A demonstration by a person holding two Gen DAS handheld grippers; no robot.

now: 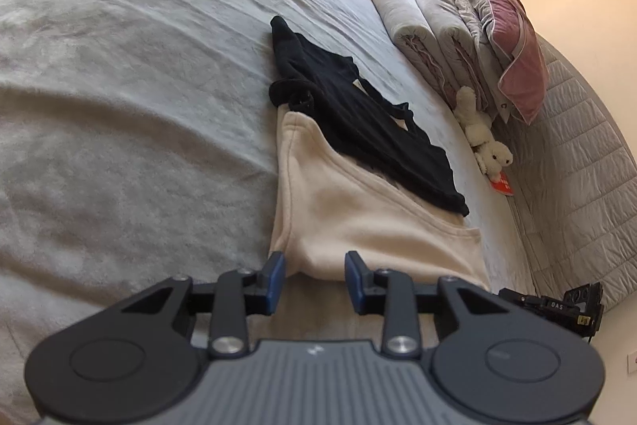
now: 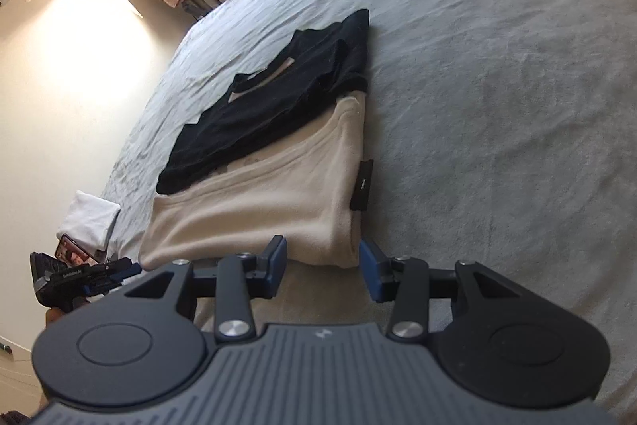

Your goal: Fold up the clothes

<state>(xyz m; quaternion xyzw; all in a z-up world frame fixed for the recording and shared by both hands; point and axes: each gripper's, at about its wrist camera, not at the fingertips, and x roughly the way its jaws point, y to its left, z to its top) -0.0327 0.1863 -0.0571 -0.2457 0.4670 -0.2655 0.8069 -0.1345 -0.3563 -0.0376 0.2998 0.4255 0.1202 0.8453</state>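
Observation:
A cream garment [image 1: 350, 222] lies folded flat on the grey bed sheet [image 1: 119, 74], with a black garment [image 1: 358, 122] lying on its far part. My left gripper [image 1: 314, 279] is open, its blue-padded fingers straddling the cream garment's near edge at one corner. In the right wrist view the cream garment [image 2: 270, 206] shows with a black tag [image 2: 361, 186] at its side and the black garment [image 2: 278, 98] beyond. My right gripper [image 2: 322, 267] is open at the other near corner of the cream garment. Each gripper shows at the edge of the other's view.
Rolled grey quilts [image 1: 422, 26], a pink pillow [image 1: 509, 38] and a white plush toy [image 1: 483, 134] line the quilted headboard [image 1: 577, 162]. In the right wrist view, a white folded cloth [image 2: 89, 222] and a phone [image 2: 73, 251] lie at the bed's edge near the wall.

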